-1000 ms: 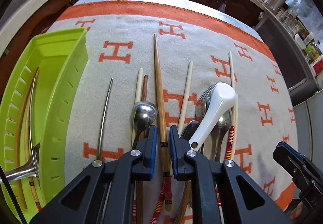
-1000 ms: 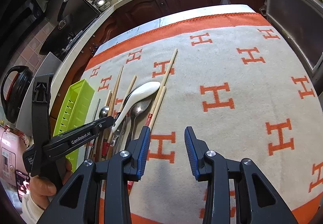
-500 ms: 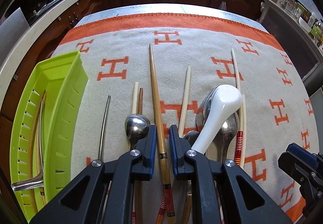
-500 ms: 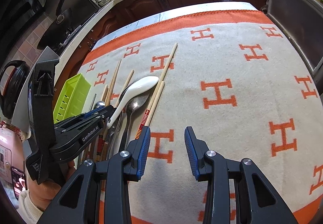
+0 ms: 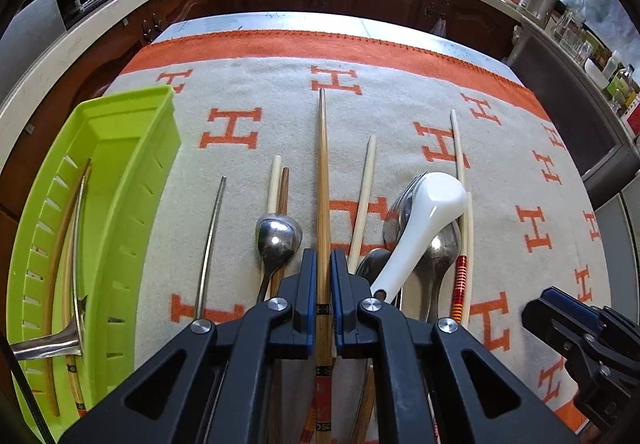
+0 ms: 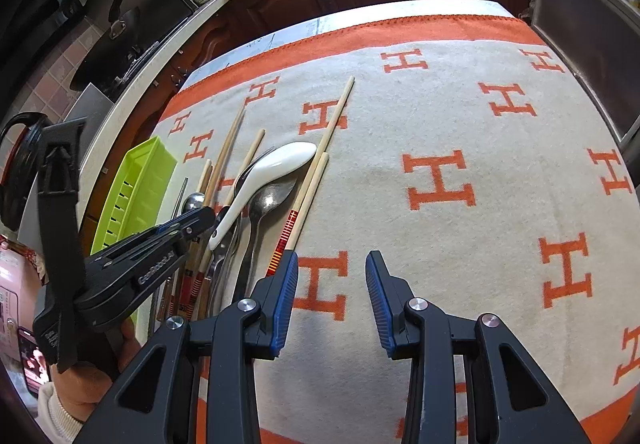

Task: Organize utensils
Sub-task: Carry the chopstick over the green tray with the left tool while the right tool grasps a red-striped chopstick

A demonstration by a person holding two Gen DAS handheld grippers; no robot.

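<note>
Tilted steeply down, the left gripper [image 5: 323, 276] pinches a long bamboo chopstick [image 5: 322, 179]; the right gripper [image 6: 331, 298] hovers with fingers spread. The green tray [image 5: 132, 147] at left holds chopsticks and a metal utensil.

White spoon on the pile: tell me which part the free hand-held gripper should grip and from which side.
Grip the white spoon by its narrow handle near the end, coming from above with the right hand-held gripper, fingers across the handle. The bowl is broad and rounded; the handle is slim and lies raised on the metal spoons, probably leaving room.
</note>
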